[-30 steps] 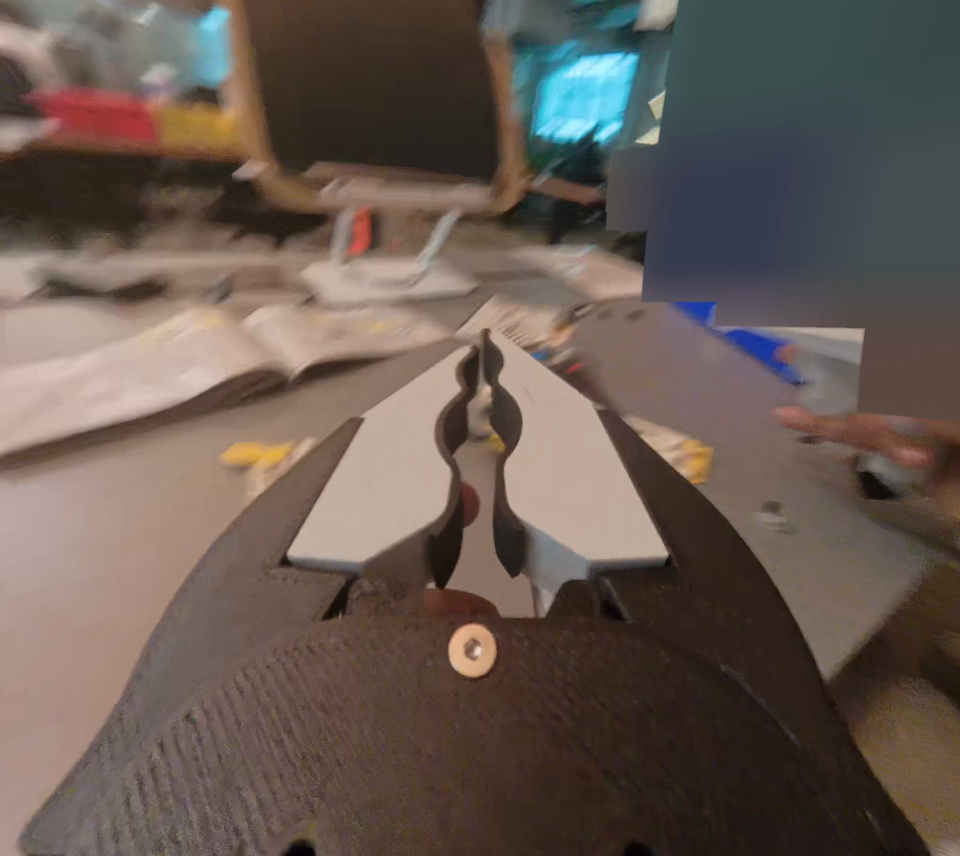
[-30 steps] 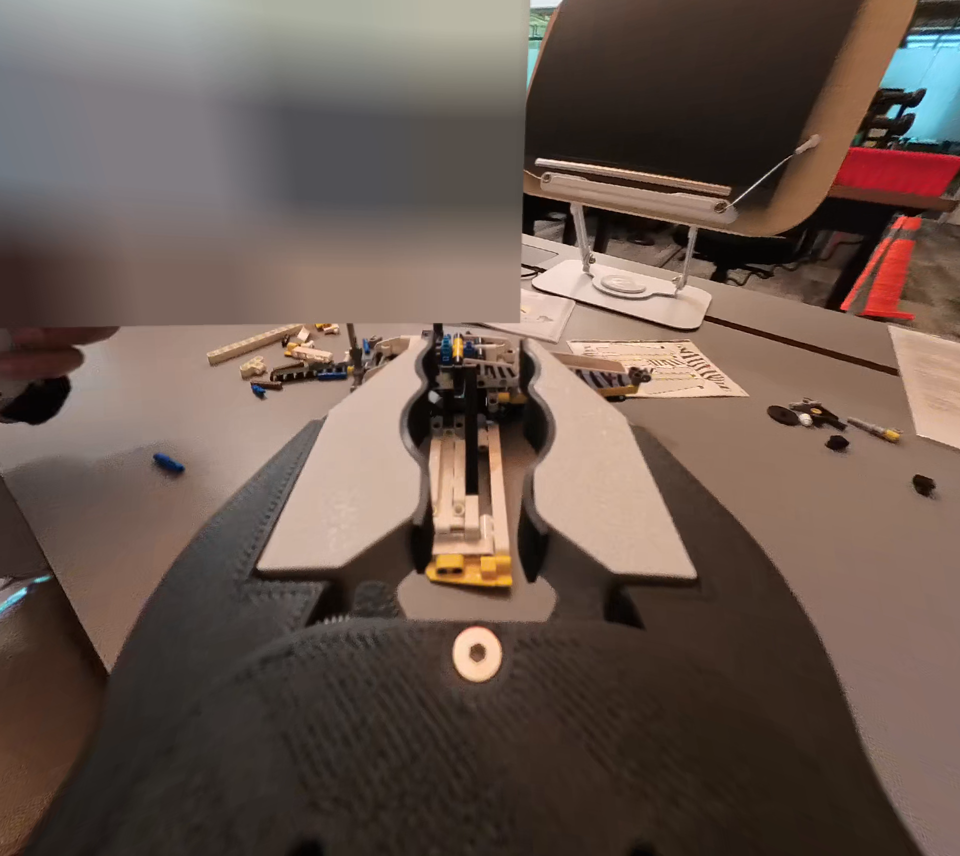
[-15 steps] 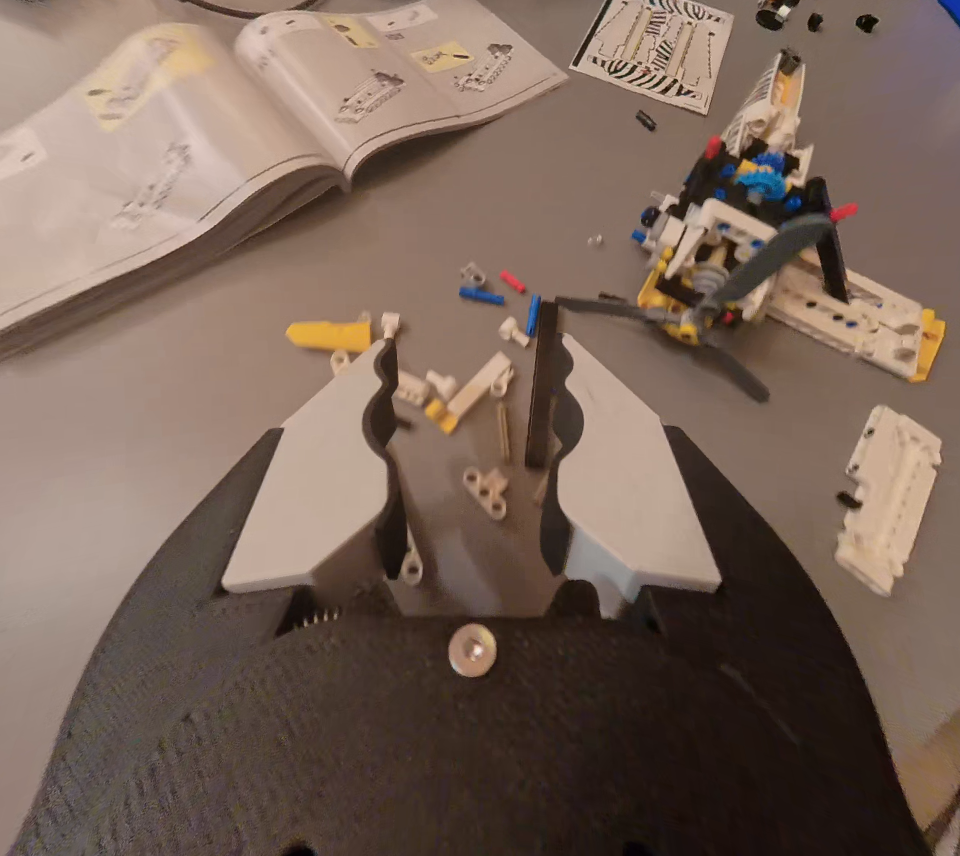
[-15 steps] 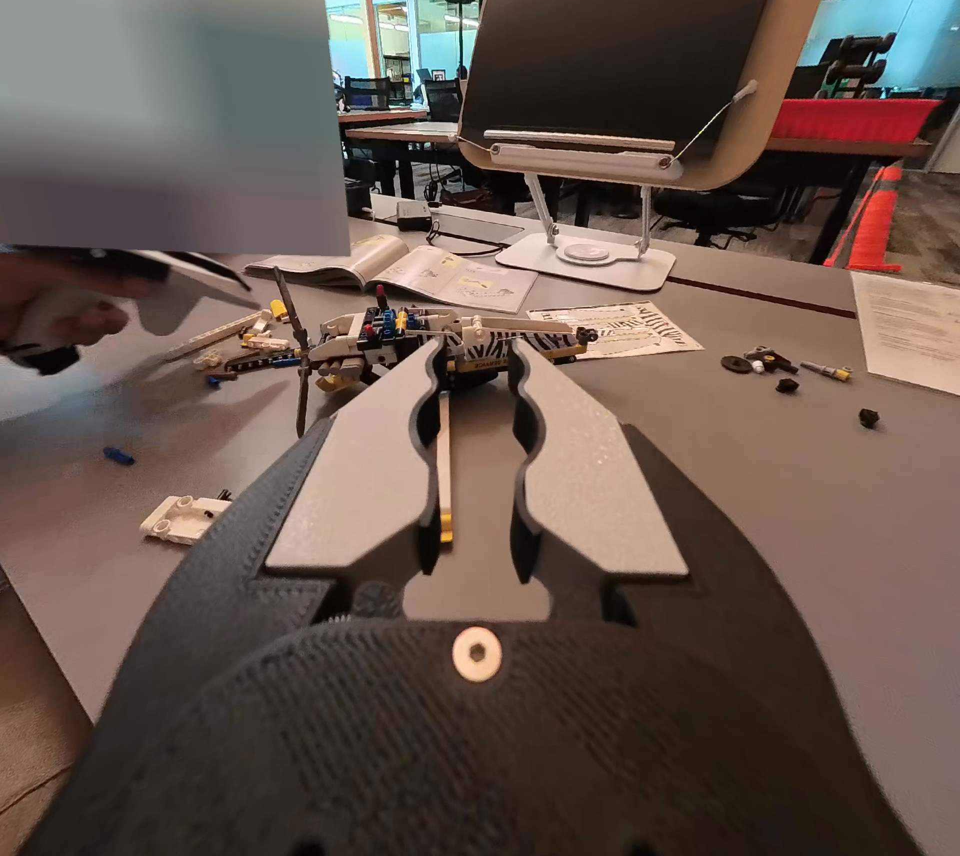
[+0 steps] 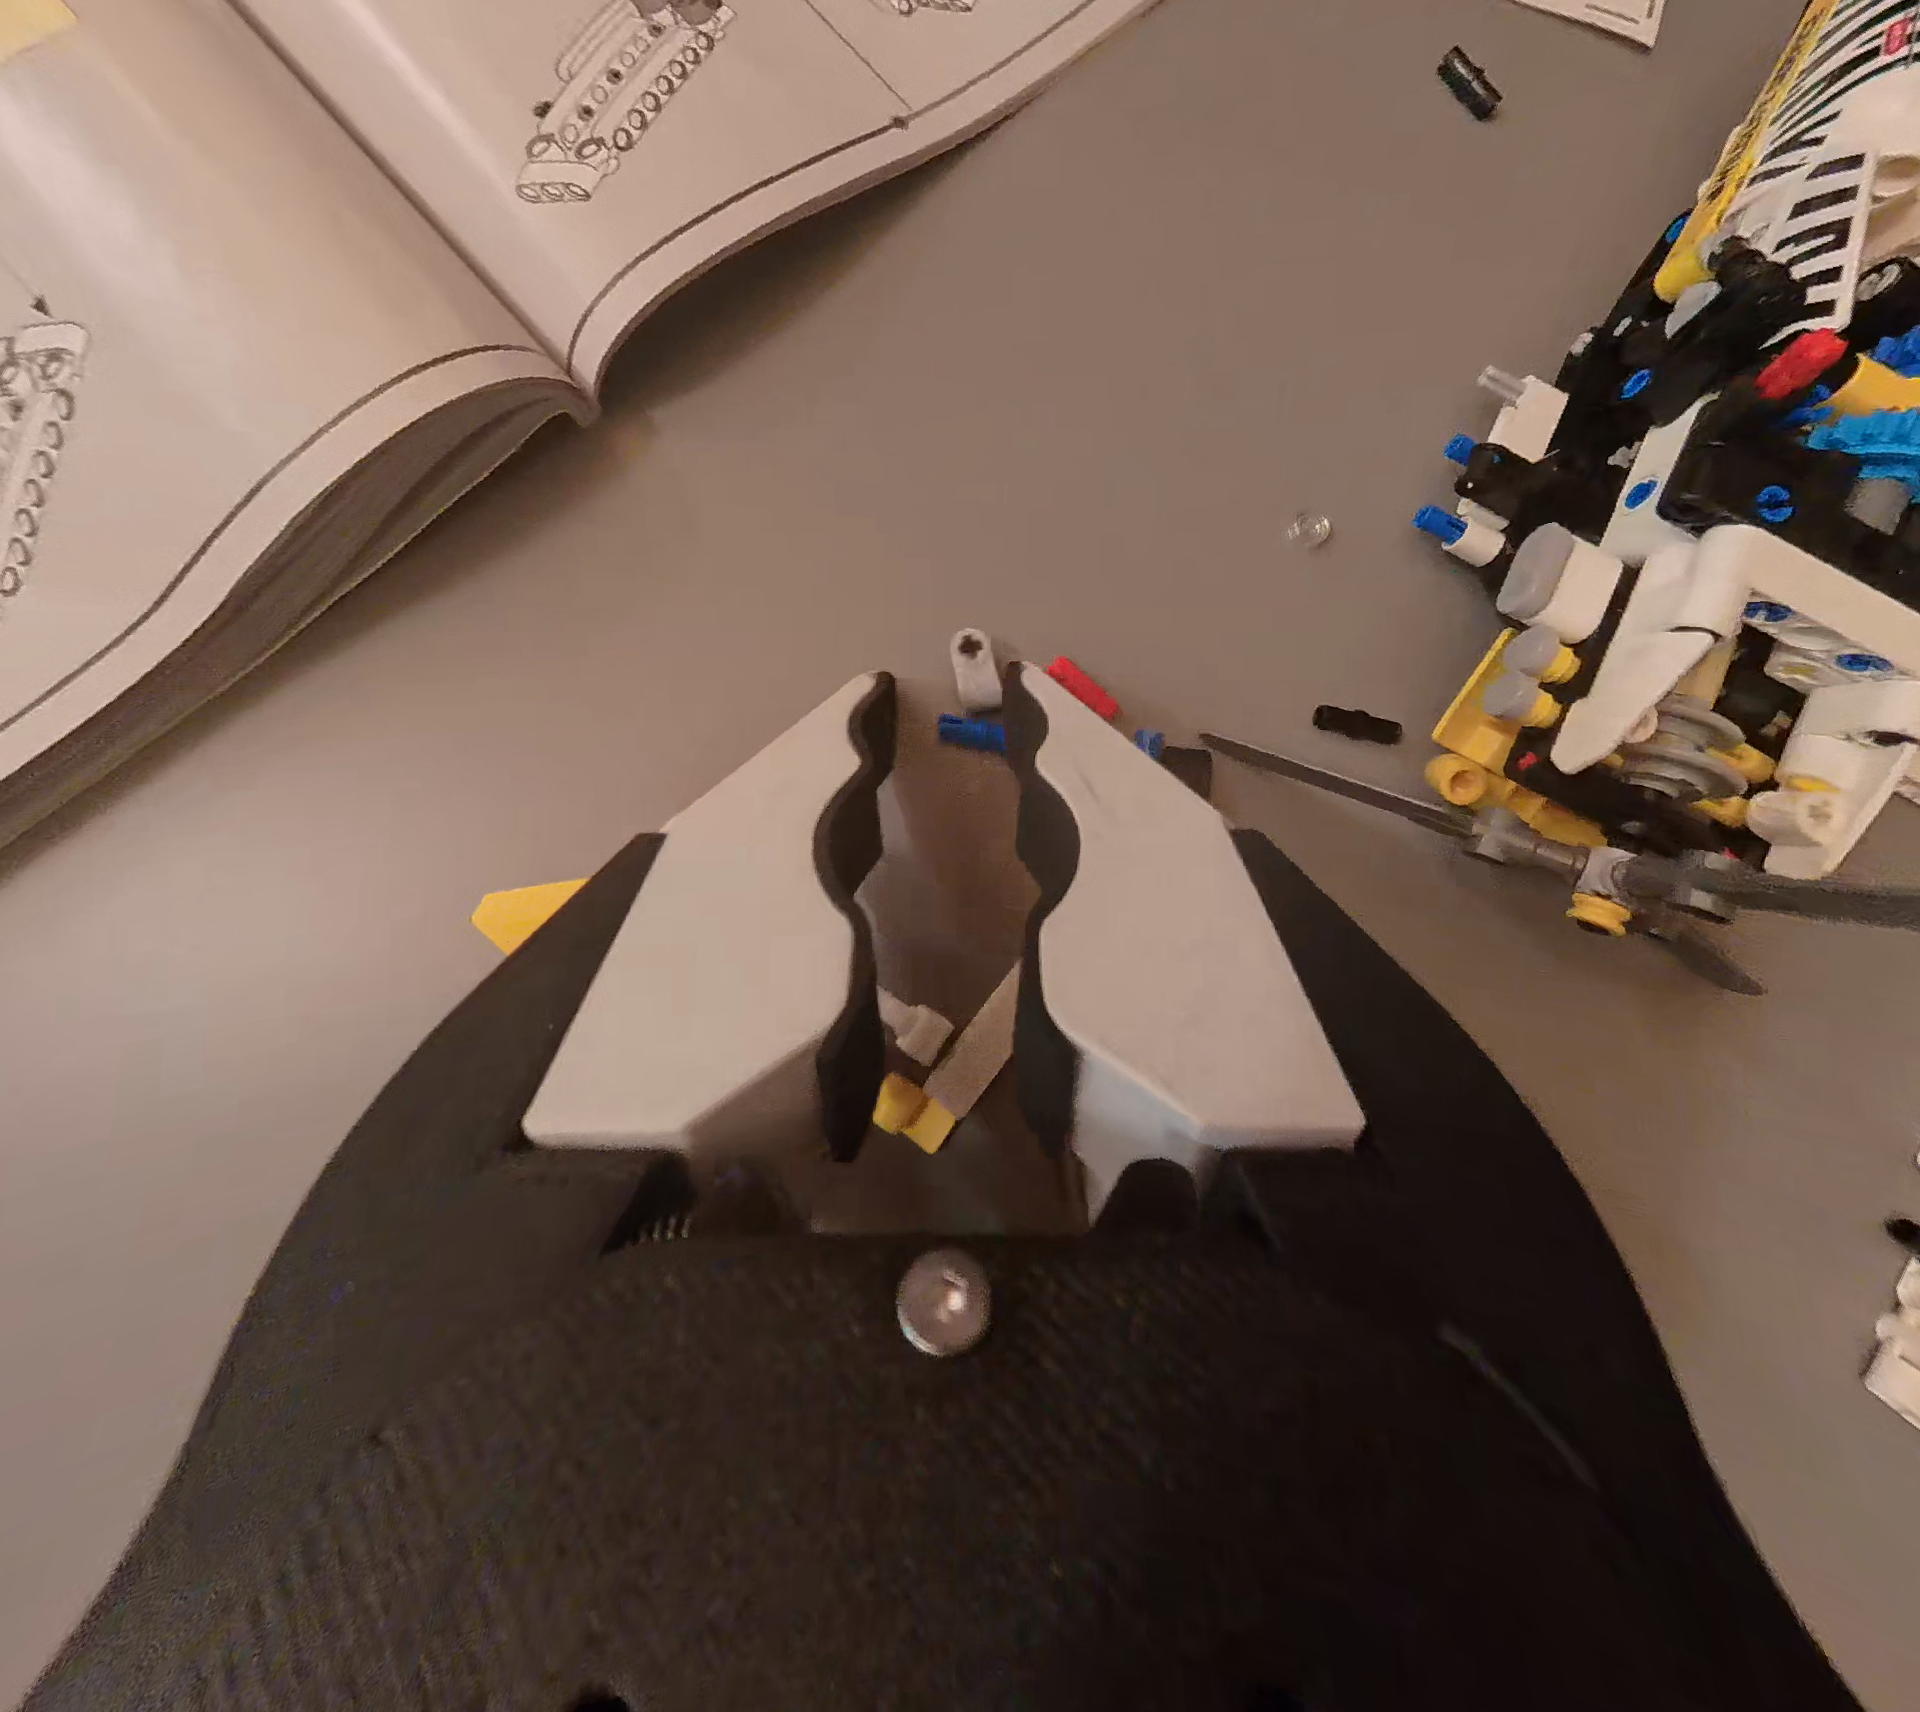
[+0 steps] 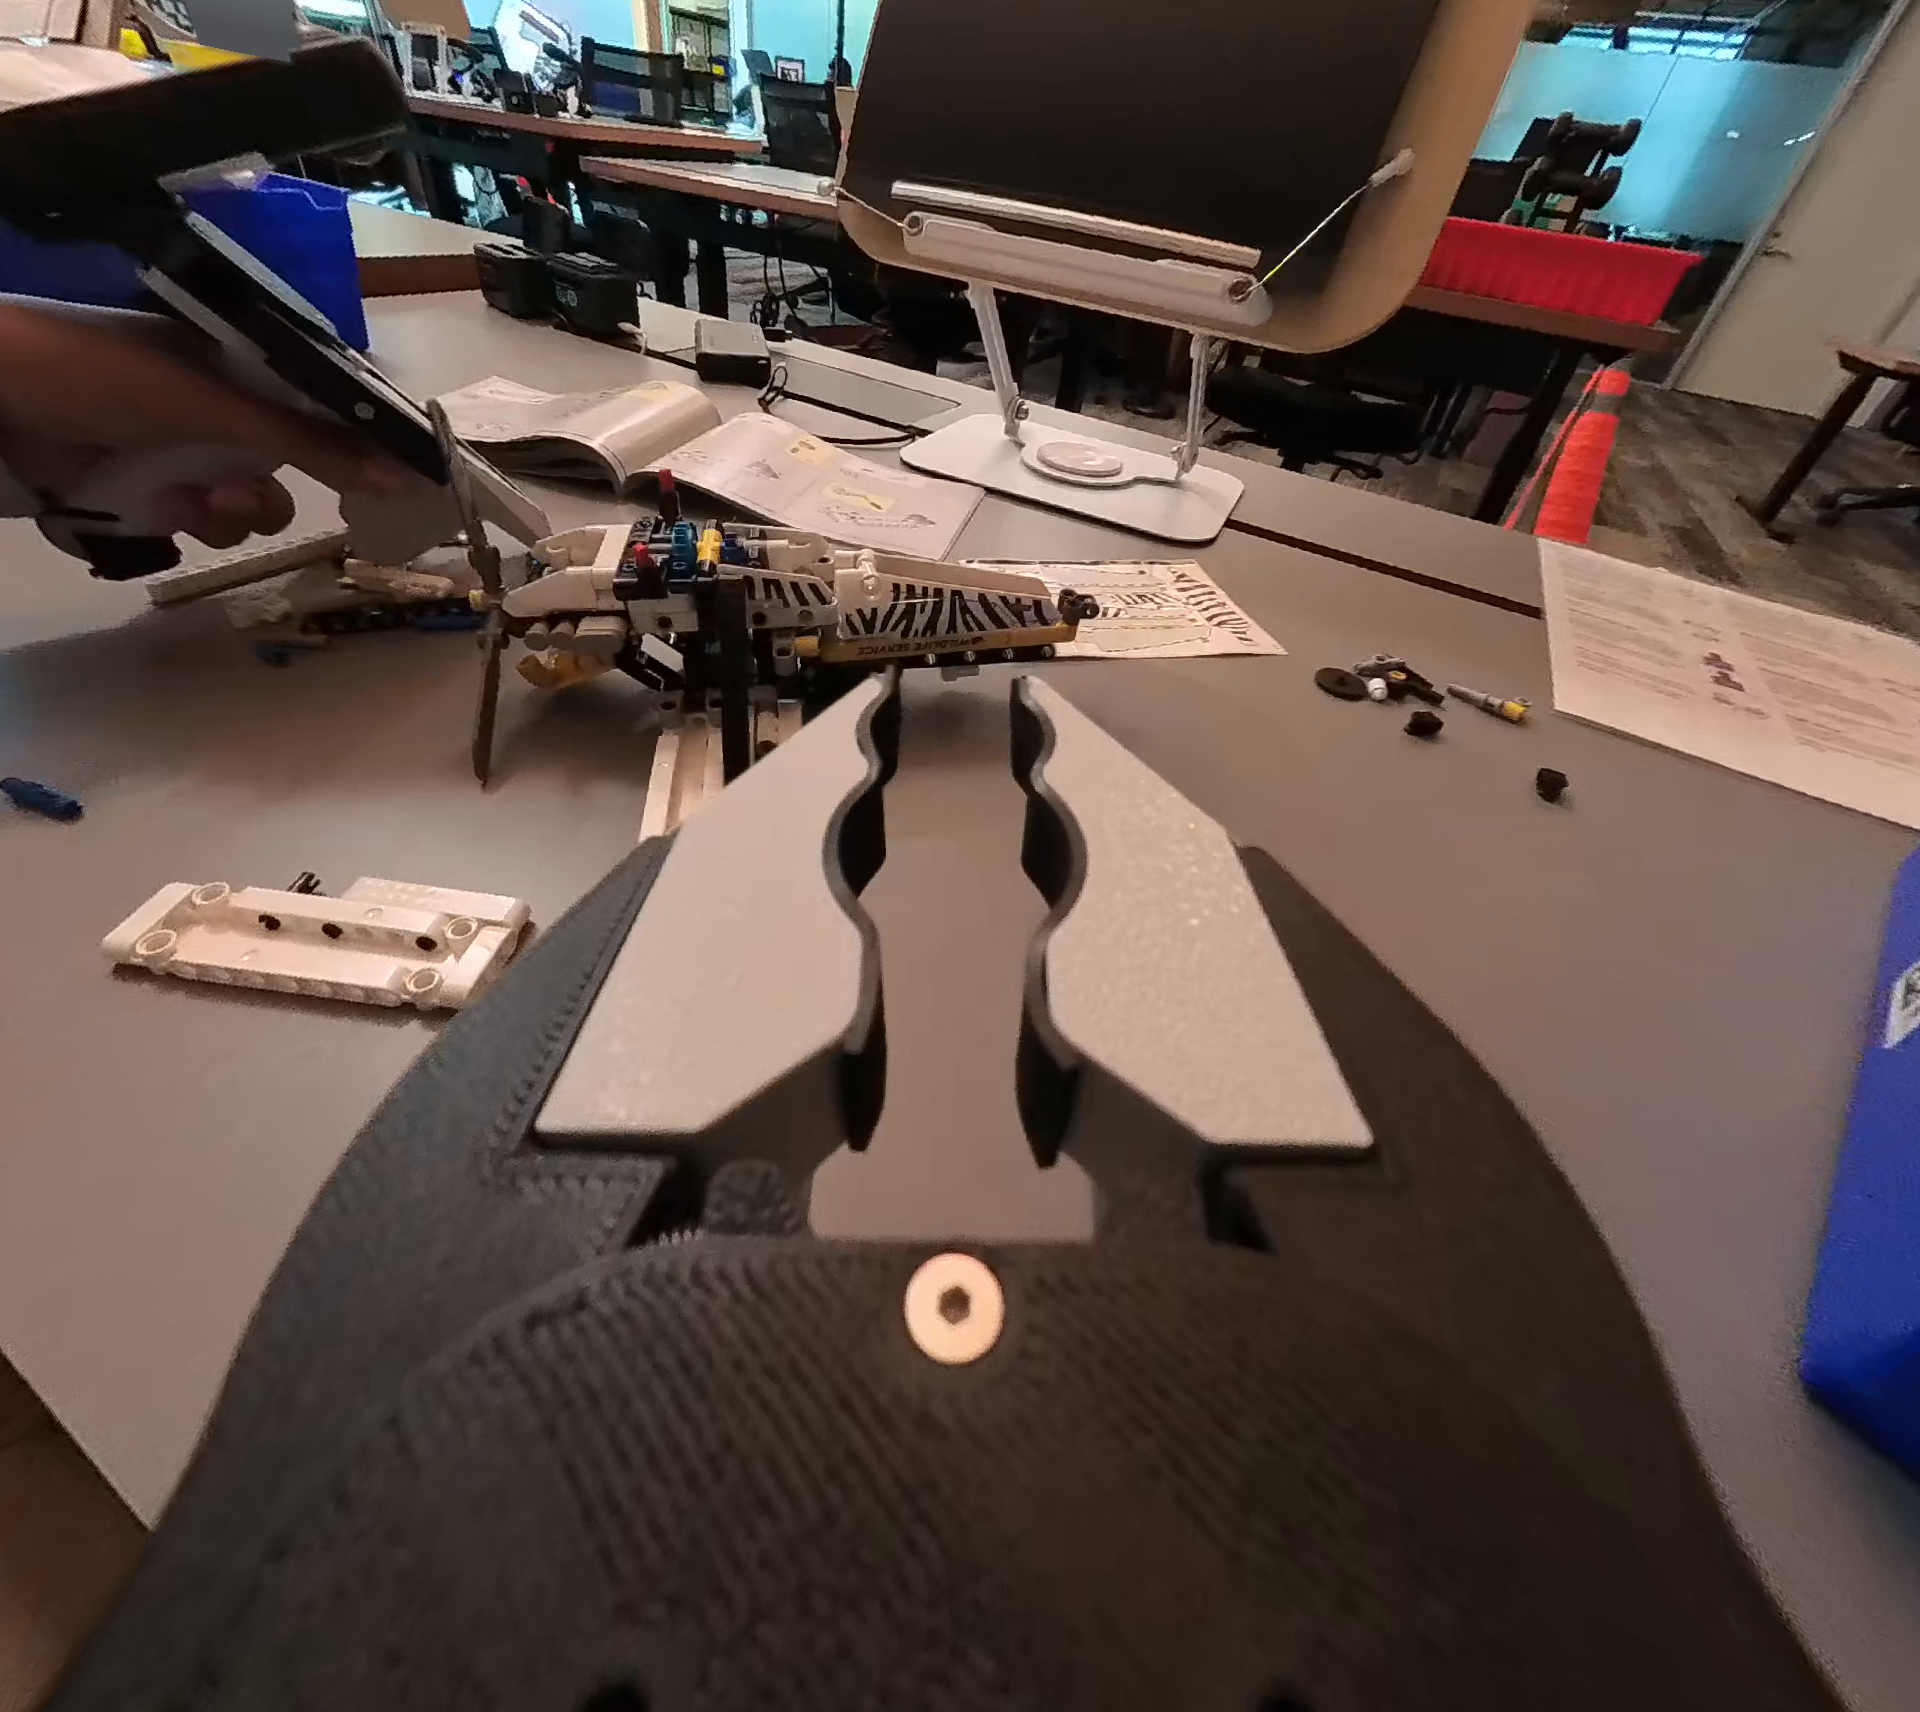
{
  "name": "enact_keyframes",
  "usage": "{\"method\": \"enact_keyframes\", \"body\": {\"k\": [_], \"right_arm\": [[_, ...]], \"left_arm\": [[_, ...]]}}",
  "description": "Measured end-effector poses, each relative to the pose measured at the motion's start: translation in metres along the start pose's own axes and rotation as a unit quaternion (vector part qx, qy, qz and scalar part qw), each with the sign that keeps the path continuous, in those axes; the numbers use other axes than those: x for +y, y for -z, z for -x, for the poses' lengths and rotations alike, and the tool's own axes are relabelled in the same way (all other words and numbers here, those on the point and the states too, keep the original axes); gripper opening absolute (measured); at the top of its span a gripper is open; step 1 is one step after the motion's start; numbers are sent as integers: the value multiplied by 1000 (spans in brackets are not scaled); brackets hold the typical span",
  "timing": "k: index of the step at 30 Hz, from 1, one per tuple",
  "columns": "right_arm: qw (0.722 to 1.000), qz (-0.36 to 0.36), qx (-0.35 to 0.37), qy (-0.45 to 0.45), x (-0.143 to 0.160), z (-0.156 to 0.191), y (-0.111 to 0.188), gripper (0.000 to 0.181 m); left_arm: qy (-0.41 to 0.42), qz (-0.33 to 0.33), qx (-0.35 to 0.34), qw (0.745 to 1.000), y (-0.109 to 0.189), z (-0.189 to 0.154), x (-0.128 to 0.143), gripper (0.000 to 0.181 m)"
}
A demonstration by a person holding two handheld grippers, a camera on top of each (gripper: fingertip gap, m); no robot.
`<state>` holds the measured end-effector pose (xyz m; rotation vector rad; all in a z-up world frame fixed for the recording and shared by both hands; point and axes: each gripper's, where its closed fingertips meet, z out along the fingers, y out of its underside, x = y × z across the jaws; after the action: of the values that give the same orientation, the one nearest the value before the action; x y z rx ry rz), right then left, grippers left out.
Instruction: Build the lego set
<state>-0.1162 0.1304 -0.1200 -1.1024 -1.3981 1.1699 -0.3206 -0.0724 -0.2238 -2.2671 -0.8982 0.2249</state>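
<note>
Hovering over loose pieces [image 5: 940, 1075], left hand-held gripper [image 5: 951, 686] apart; right hand-held gripper [image 6: 951, 691] apart, level.

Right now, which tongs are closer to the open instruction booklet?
Left. The left tongs hang over loose pieces just in front of the booklet; the right tongs sit on the toy plane's far side.

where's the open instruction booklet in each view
Left wrist view: instruction booklet fills the upper left, beyond the gripper.
Right wrist view: it lies small, left of centre, behind the model and left of the stand's base.
Shared landmark: the zebra-striped plane model, right edge in the left view, centre in the right.
</note>
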Motion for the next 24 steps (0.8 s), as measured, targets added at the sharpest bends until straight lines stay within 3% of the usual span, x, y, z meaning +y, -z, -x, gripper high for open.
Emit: {"method": "enact_keyframes", "body": {"k": [2,7,12,16,19,24], "right_arm": [[1000,-3,-2,-5,0,0,-1,19],[1000,-8,7,-4,-2,-6,5,19],[1000,-15,13,-17,-2,-12,11,18],[999,-21,22,-17,-3,-17,14,18],[999,-25,26,-23,-2,-20,18,18],[998,-46,37,-10,-4,-21,27,13]], "left_arm": [[-8,2,-4,1000,-2,0,0,7],[-19,0,5,1000,0,-6,-3,6],[-33,-46,7,998,28,-20,-20,6],[-94,-77,23,992,66,-64,-24,6],[-156,-82,17,984,92,-97,-9,6],[-168,-40,217,961,106,-223,46,6]]}}
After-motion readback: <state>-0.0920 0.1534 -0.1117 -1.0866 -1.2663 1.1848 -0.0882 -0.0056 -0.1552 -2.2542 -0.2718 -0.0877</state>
